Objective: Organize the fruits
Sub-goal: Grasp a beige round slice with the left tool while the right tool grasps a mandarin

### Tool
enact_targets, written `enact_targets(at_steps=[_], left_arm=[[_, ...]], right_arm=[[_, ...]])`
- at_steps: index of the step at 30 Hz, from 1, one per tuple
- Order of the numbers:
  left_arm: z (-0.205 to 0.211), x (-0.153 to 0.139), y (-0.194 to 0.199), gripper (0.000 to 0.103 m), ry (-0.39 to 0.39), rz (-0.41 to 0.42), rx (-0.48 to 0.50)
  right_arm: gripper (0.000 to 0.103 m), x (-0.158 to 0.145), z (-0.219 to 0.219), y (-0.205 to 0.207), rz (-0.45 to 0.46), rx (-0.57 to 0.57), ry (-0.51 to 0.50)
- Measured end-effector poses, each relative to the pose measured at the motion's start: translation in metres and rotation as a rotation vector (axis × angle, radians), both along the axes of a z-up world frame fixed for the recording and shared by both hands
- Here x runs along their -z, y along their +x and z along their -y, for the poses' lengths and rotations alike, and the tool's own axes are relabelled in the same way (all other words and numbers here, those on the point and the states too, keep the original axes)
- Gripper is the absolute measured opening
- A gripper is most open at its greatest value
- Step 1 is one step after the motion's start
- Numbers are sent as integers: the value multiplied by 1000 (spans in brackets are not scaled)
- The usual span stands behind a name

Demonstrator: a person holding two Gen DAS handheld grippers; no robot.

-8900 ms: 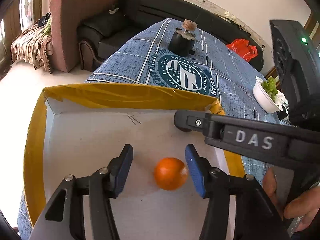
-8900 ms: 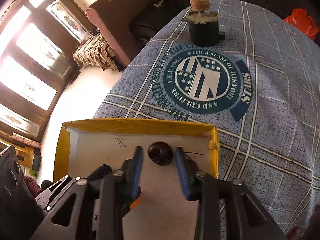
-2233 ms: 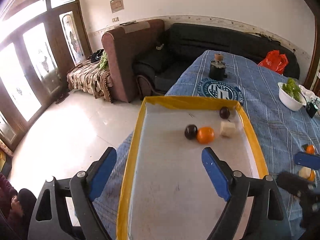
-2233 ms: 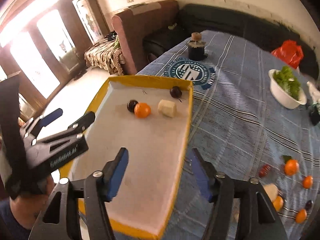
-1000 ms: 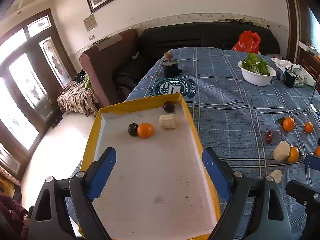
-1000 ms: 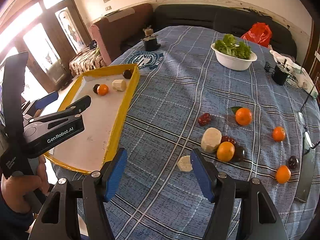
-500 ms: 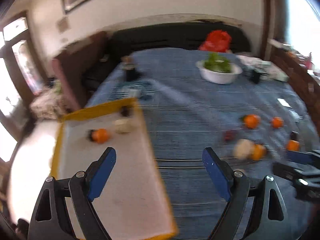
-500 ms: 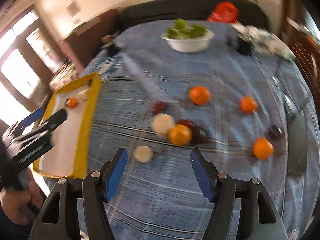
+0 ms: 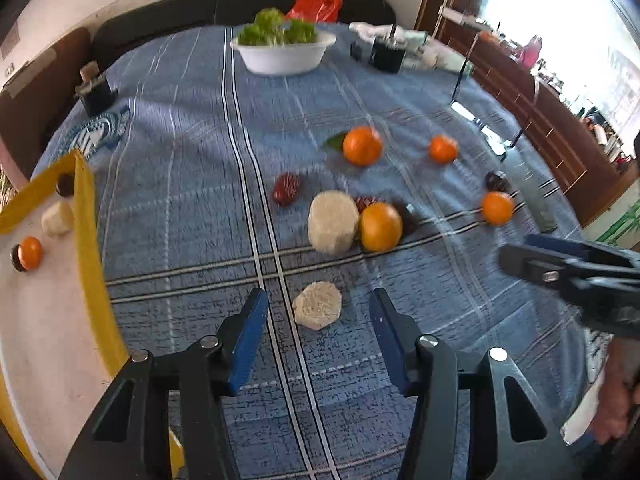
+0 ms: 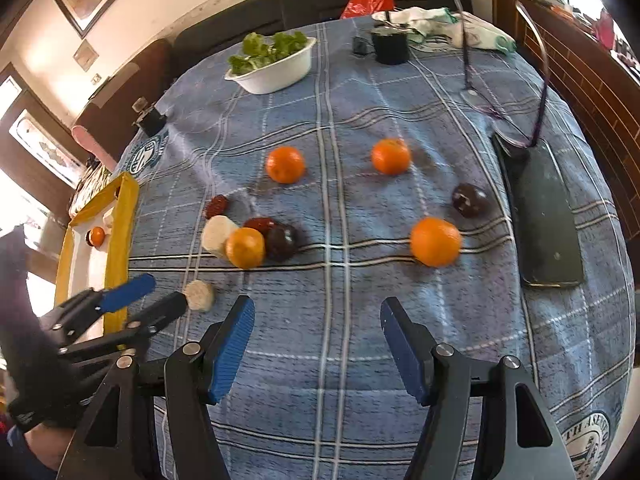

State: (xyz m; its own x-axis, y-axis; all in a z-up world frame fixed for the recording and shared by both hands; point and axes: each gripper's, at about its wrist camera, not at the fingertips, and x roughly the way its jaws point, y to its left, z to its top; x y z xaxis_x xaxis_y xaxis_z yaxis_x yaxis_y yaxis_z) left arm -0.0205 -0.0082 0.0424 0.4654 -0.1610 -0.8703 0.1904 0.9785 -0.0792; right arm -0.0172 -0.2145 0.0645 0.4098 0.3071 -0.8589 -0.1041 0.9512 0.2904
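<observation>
Left gripper (image 9: pixel 318 322) spread wide, empty, framing the small pale fruit piece (image 9: pixel 317 305) on the tablecloth (image 9: pixel 192 184). Right gripper (image 10: pixel 318 334) also wide, empty, near an orange (image 10: pixel 435 241).

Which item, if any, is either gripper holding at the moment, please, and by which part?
Nothing is held. The left gripper has its jaws open around, not touching, a small pale cut fruit piece on the blue plaid tablecloth; the right gripper is open and empty.

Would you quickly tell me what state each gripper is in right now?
Left gripper: open, holding nothing, a pale chunk on the cloth between its fingers.
Right gripper: open, holding nothing.
</observation>
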Motion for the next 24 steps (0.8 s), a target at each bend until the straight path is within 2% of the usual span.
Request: enact_targets(at_steps=[3, 5, 6, 7, 11, 16, 19, 24], left_arm=[[2, 11, 4, 52, 16, -8, 2], [4, 18, 5, 43, 27, -17, 2], [5, 23, 7, 35, 30, -27, 6], [5, 26, 9, 33, 29, -32, 9], [10, 28, 5, 29, 63, 8, 31], [4, 25, -3, 29, 31, -1, 21], [-2, 17, -9, 29, 18, 11, 10], [-17, -5, -19, 29, 16, 54, -25]], right_arm=[[70, 0, 6, -2, 0, -1, 0], [70, 0, 6, -3, 5, -14, 1], [70, -1, 6, -3, 8, -19, 1], [70, -2, 5, -4, 14, -29, 1], [70, -3, -3, -4, 29, -68, 10], [70, -5, -26, 2, 69, -163, 22], [59, -3, -45, 11, 92, -240, -13], [51, 5, -66, 32, 107, -307, -68]])
